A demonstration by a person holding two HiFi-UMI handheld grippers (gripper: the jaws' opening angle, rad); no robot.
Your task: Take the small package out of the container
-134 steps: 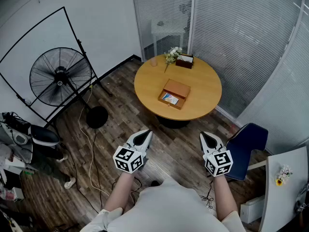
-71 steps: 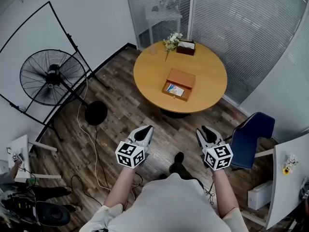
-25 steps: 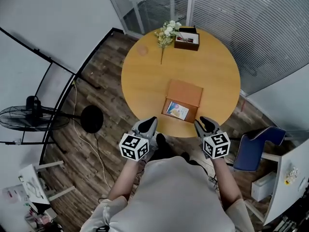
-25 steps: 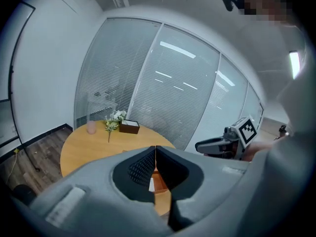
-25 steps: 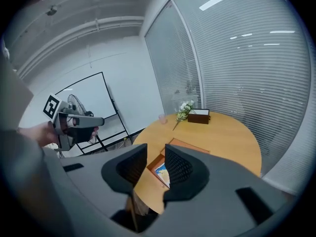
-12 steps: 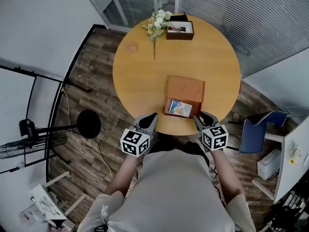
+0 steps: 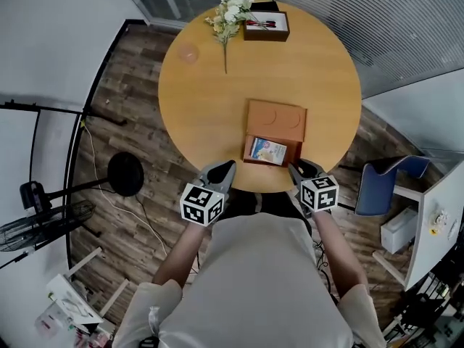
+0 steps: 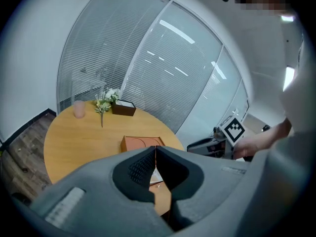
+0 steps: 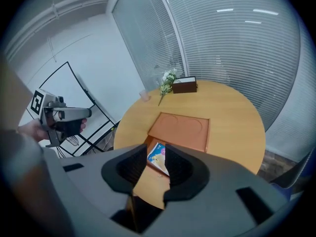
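Note:
A brown box container lies open on the round wooden table, its lid folded back away from me. Inside its near half lies the small package, white and blue with a printed picture. My left gripper hovers at the table's near edge, left of the box, jaws shut and empty. My right gripper hovers at the box's near right corner, jaws open with nothing between them. In the right gripper view the package shows through the gap of the right gripper. The left gripper points at the container.
At the table's far side are a spray of white flowers, a dark brown tray and a pink cup. A blue chair stands to the right. A floor fan base and cables lie on the left.
I have walked up to the table. Both grippers have come down and forward to its near edge, close to the open box. Neither gripper's jaws have changed.

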